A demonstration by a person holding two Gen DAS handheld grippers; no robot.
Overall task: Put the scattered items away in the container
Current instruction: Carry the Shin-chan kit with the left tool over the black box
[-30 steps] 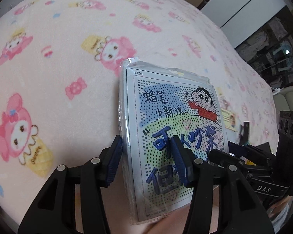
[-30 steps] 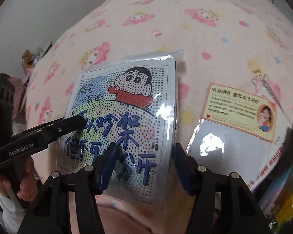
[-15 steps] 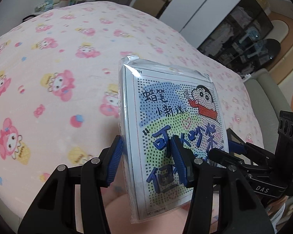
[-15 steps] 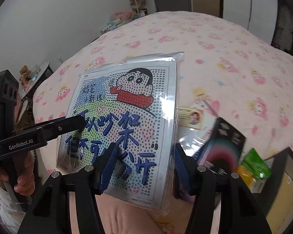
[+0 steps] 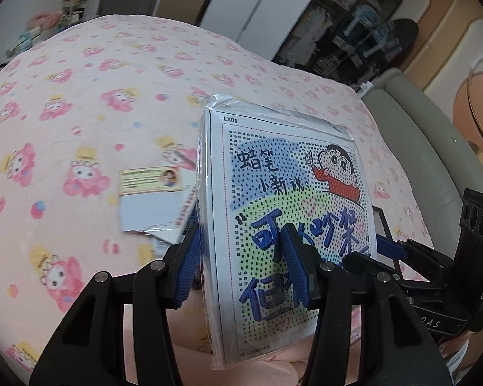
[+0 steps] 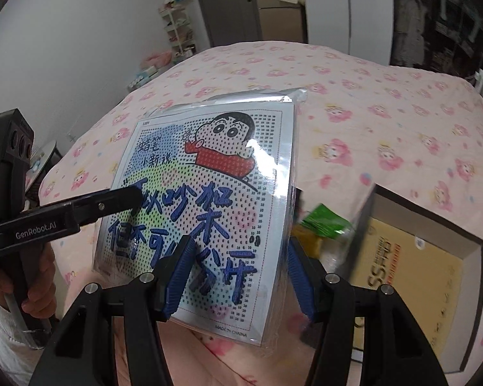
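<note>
While both clamp it, the packet (image 5: 289,212) stands between left gripper (image 5: 241,267) and right gripper (image 6: 235,273).

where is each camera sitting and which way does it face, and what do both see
Left wrist: rides the left gripper, angled down over the pink bedspread; its black fingers pinch the bagged cartoon kit, with the right gripper at the kit's right edge.
Right wrist: rides the right gripper, angled down over the bedspread and cardboard box; a hand holds the left gripper.
Shared: the kit, the bedspread, each other's gripper.
</note>
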